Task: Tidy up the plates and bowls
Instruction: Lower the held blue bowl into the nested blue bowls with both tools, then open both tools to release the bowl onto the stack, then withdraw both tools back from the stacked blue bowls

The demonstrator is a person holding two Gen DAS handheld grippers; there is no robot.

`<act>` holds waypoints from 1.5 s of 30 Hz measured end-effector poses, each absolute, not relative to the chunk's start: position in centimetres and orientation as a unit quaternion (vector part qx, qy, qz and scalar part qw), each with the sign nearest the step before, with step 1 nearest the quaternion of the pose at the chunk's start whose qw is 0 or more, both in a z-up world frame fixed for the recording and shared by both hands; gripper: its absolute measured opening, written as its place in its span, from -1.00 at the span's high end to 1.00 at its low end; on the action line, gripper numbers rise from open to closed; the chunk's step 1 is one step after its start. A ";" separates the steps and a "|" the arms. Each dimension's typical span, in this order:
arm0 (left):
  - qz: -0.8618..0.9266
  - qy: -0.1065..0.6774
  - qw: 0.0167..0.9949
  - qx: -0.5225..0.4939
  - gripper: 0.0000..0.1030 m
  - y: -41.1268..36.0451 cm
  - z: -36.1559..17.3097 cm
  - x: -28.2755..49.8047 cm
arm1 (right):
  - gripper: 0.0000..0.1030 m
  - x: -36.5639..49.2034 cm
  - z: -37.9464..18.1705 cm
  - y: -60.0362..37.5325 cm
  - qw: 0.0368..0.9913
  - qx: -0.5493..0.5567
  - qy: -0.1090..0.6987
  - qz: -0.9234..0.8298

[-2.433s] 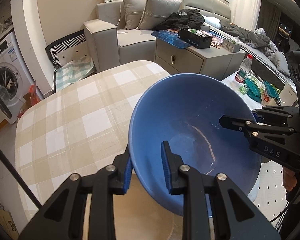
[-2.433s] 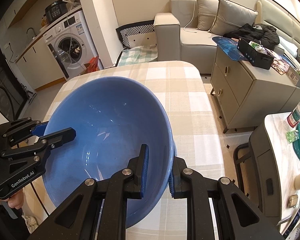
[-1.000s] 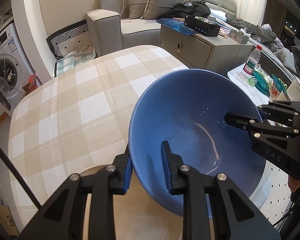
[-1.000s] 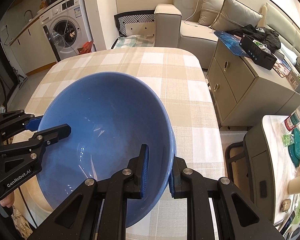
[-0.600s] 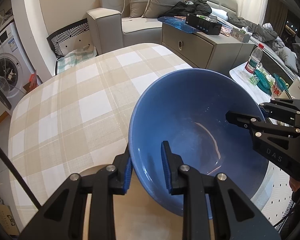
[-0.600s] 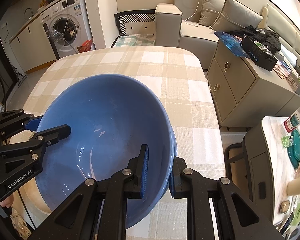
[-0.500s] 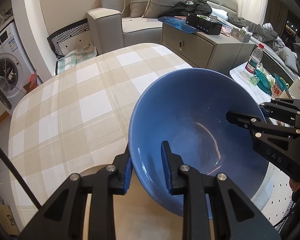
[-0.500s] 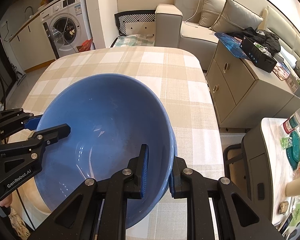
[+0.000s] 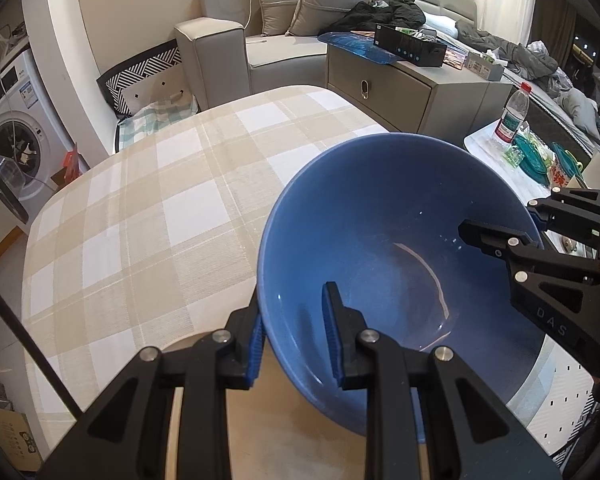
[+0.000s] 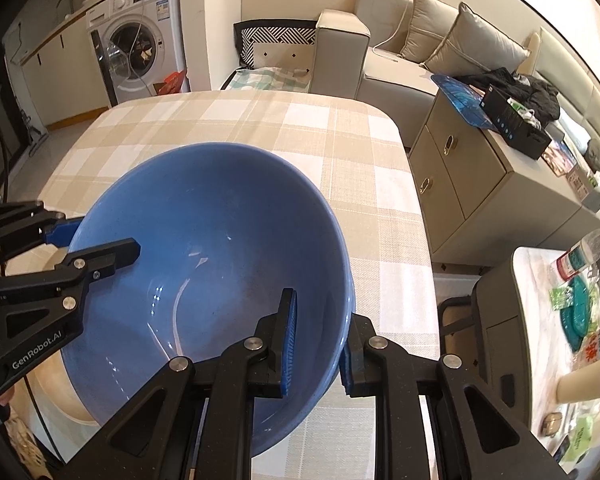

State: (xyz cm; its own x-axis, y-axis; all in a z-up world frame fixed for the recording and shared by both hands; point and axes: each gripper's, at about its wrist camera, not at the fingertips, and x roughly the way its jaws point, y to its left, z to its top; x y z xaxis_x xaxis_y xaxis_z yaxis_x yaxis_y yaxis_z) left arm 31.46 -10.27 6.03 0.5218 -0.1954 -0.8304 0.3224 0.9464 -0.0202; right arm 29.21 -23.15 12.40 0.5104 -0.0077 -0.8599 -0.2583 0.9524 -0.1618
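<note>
Bowl: the blue bowl (image 9: pixel 400 264) sits low over the near edge of the checked table (image 9: pixel 172 200), tilted, above a pale plate (image 10: pixel 56 396) that shows under its left side; I cannot tell whether they touch.
Left gripper (image 9: pixel 294 336): I keep it nearly closed on the bowl's rim, one pad outside the wall, one inside, unchanged from a second ago.
Right gripper (image 10: pixel 318 336): my jaws have just been opening a little; the opposite rim is between them, the inner pad now standing off the wall.
Change: the bowl is lower and nearer the table than before.
Meaning: I judge I am setting it down and starting to let go on the right.
Risk: it may tip if I release unevenly.
</note>
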 end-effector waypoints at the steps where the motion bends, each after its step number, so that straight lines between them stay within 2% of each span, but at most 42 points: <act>1: -0.148 0.466 0.870 0.069 0.54 -10.3 6.0 31.4 | 0.62 29.1 12.4 -23.0 0.858 -0.142 0.488 0.071; 13: -0.155 0.463 0.869 0.079 0.53 -10.9 6.0 31.2 | 0.54 29.3 12.2 -23.4 0.858 -0.163 0.484 0.055; 16: -0.156 0.463 0.869 0.080 0.50 -11.0 6.0 31.1 | 0.41 29.3 12.1 -23.3 0.859 -0.157 0.483 0.062; 23: -0.165 0.467 0.866 0.072 0.25 -11.0 5.6 30.8 | -0.03 28.9 11.9 -22.9 0.858 -0.150 0.482 0.090; 27: -0.173 0.466 0.865 0.066 0.13 -10.9 5.5 30.6 | -0.14 28.7 11.8 -23.1 0.858 -0.144 0.484 0.091; 29: -0.173 0.463 0.867 0.064 0.01 -10.9 5.7 30.5 | -0.15 28.7 11.7 -23.3 0.858 -0.139 0.485 0.092; 36: -0.171 0.464 0.867 0.060 0.00 -10.8 5.6 30.4 | -0.19 28.6 11.6 -23.4 0.858 -0.141 0.485 0.094; 43: -0.170 0.465 0.867 0.057 -0.07 -10.5 5.5 30.3 | -0.33 28.7 11.1 -23.6 0.855 -0.136 0.489 0.105; 45: -0.168 0.465 0.867 0.054 -0.08 -10.2 5.4 30.3 | -0.46 28.7 11.1 -23.9 0.855 -0.128 0.490 0.110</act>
